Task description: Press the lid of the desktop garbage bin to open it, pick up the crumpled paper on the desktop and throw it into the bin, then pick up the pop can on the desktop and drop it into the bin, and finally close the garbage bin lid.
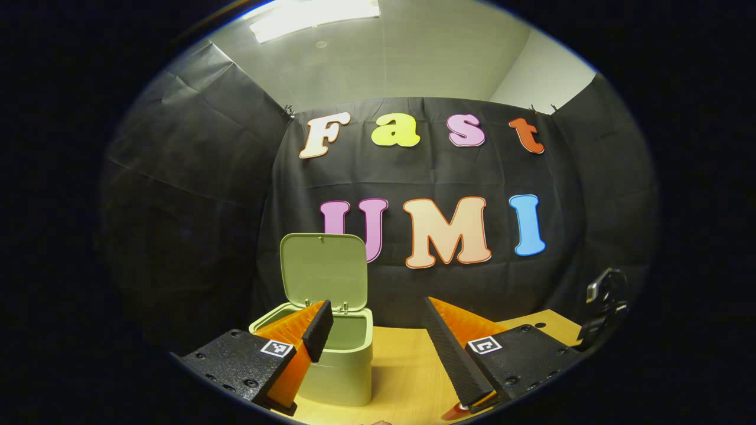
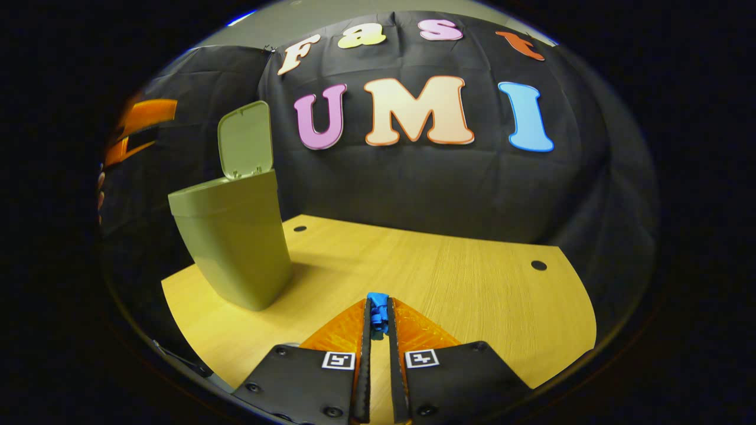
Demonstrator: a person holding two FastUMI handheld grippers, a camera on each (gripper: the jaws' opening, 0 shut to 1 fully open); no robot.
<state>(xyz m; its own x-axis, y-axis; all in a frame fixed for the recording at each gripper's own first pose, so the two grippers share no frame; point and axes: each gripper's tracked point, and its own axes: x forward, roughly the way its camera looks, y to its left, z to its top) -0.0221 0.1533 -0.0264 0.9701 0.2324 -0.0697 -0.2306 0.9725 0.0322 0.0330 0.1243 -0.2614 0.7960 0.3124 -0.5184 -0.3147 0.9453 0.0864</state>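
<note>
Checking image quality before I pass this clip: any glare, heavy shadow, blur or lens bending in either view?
Left gripper view: a ceiling light blows out at the top, straight edges bow, and the bin stays sharp. Right gripper view: the table is evenly lit, the bin throws a soft shadow to its right and leans from fisheye bending, and the left rim is smeared.
</note>
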